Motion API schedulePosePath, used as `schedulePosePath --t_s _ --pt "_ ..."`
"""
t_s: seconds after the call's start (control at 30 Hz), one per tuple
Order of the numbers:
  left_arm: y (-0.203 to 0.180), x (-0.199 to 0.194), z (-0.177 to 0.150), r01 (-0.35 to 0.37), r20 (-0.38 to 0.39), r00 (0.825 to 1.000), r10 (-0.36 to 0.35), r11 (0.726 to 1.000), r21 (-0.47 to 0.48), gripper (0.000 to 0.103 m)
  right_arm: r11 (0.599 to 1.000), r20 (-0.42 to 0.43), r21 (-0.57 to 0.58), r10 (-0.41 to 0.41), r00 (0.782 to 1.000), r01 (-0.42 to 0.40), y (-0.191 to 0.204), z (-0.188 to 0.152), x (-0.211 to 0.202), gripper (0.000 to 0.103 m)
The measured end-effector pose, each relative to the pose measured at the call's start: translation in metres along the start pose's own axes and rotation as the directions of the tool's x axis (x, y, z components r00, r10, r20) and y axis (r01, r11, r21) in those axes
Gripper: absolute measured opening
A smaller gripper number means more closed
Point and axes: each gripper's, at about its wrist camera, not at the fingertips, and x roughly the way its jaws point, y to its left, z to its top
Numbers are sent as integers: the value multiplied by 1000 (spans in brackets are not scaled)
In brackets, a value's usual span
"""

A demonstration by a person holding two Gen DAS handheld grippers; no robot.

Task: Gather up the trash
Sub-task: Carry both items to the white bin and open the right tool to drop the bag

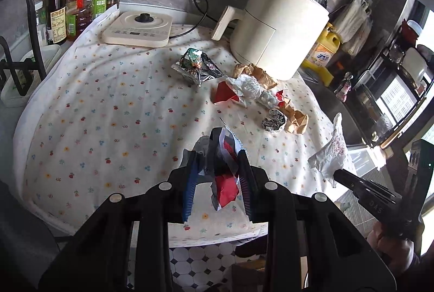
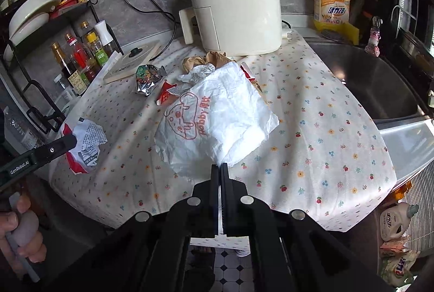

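Two grippers hold trash above a floral tablecloth (image 1: 108, 107) — left gripper (image 1: 217, 153) clamps a red-and-white wrapper (image 1: 225, 178), right gripper (image 2: 220, 170), fully closed, pinches a white paper bag (image 2: 217, 118).

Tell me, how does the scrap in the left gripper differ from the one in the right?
The red and white wrapper is crumpled into a small wad; the white paper bag is larger and spreads wide. The wrapper carries dense small print, the bag an outline drawing in red. The left gripper holds the wrapper with its fingers apart; the right gripper pinches the bag's edge, fingers together. Both are off the tablecloth.
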Motion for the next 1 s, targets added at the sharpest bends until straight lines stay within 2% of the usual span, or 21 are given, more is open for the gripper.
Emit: schedulePosePath --t_s 0.3,0.53,0.77,1.0 --pt "-75 22 -23 97 -69 994 -90 990 104 29 995 22 85 -57 998 55 -60 -33 -43 2" --pt "-134 40 -45 190 -134 977 -167 965 182 29 974 23 182 -139 990 133 -115 -68 -78 2" --pt "-195 59 -81 292 -232 944 -236 923 250 29 933 -16 288 -221 975 216 -168 -117 -108 2" --pt "-247 81 -129 380 -349 898 -266 871 313 29 865 -97 408 -276 956 291 -212 -183 -127 3"
